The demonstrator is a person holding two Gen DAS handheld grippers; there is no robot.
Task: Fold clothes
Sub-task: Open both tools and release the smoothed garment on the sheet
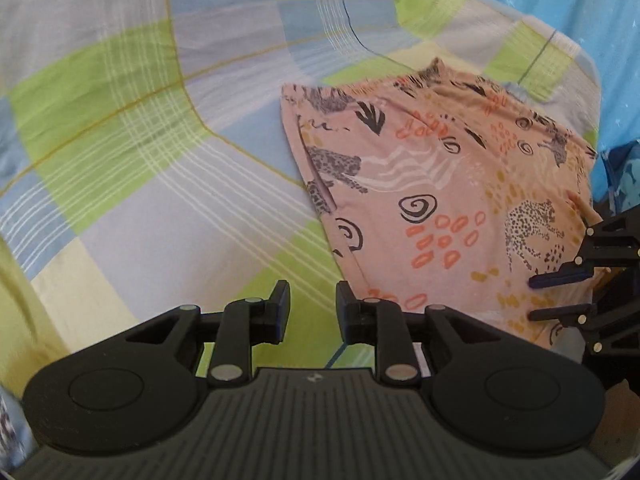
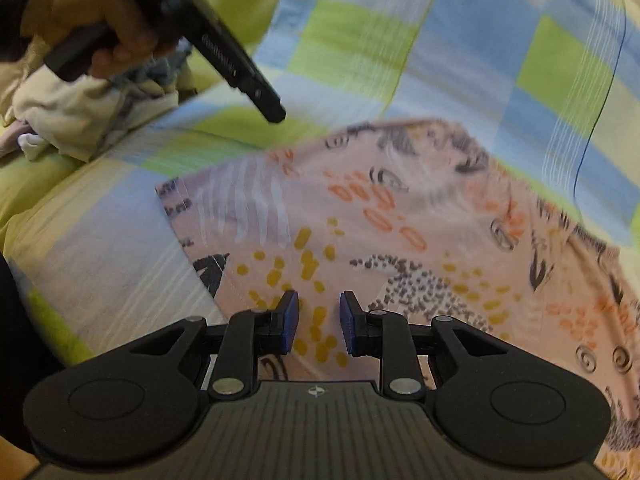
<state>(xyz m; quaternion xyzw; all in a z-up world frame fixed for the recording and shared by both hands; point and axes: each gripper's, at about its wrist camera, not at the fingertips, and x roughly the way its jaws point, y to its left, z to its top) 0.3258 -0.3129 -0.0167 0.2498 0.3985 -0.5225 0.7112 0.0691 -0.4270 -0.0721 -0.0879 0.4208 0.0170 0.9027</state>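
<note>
Jaws of both grippers parted, empty, above the pink printed garment (image 2: 400, 220).

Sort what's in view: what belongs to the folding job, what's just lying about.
Job: pink animal-print garment, left claw, right claw, both open.
Lying about: checked bedsheet, cream crumpled clothes, blue fabric.

Both wrist views close above garment (image 1: 440, 200)
</note>
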